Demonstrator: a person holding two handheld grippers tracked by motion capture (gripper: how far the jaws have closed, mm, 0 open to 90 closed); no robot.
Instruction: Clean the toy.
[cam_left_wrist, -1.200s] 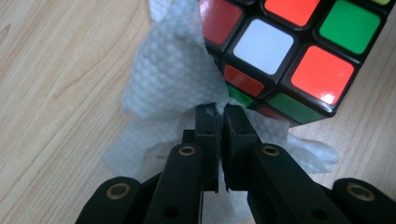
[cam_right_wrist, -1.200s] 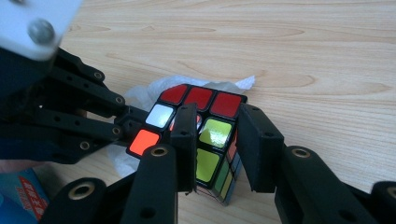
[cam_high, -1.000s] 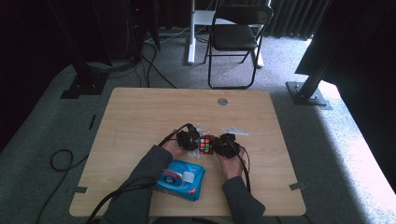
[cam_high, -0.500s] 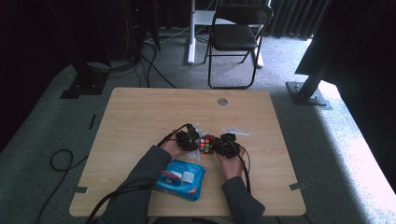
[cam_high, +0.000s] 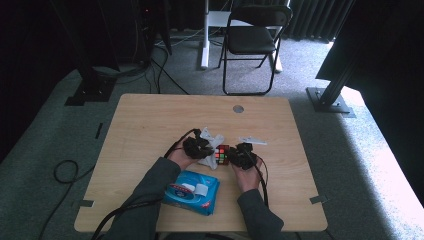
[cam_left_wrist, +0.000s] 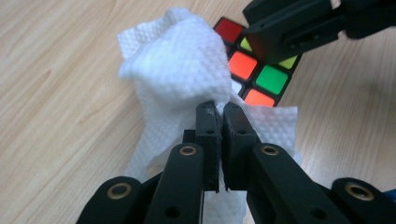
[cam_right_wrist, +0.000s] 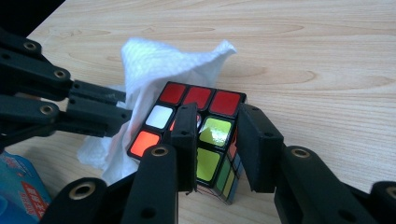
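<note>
The wipe (cam_left_wrist: 177, 65), pinched in the left tongs (cam_left_wrist: 220, 108), had been lifted slightly beside the cube (cam_right_wrist: 196, 140), gripped by the right tongs (cam_right_wrist: 219, 126) for cleaning.

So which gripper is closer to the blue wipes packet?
Left. The left gripper, pinching a white wipe, sits just above the blue packet; the right gripper holds the cube farther right.

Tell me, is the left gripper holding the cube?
No, the left gripper is shut on the white wipe, while the cube sits between the right gripper's jaws.
</note>
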